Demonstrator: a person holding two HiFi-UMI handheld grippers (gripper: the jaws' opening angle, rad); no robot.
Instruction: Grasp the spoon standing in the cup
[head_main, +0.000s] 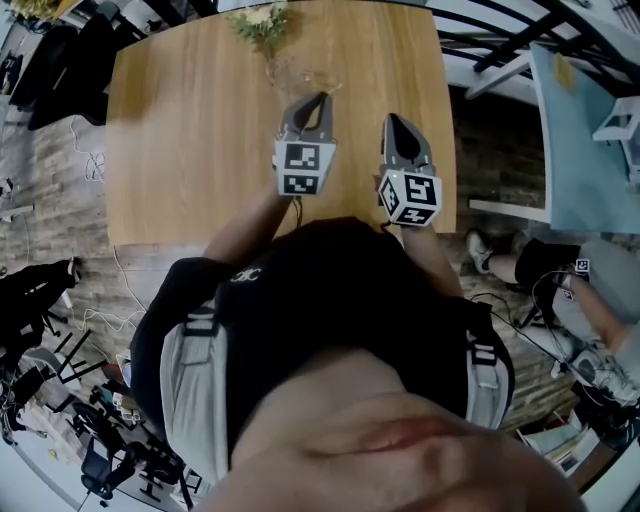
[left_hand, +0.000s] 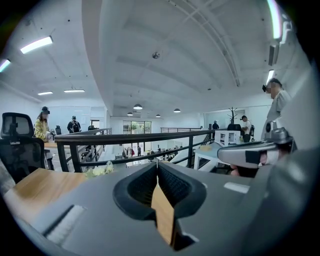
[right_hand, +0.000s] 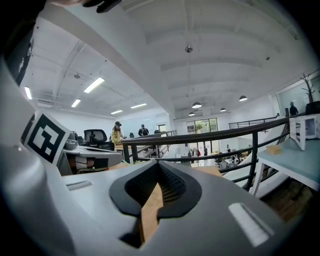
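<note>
Both closed, nothing in them: left tongs (head_main: 320, 100), right tongs (head_main: 393, 120). Can't spot spoon, too small. Clear cup (head_main: 300, 80), I think, just this side of flowers (head_main: 258, 22). Reckon spoon light, stiff, slick, so pinch handle above rim. Glass tips easy. Wooden desk (head_main: 180, 150) smooth. Open office, railing (left_hand: 150, 136) beyond flowers.

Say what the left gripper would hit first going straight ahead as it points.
Probably the black railing: the left gripper, jaws shut and empty, aims level over the table, with the flowers left of its line. Depth is unclear.
</note>
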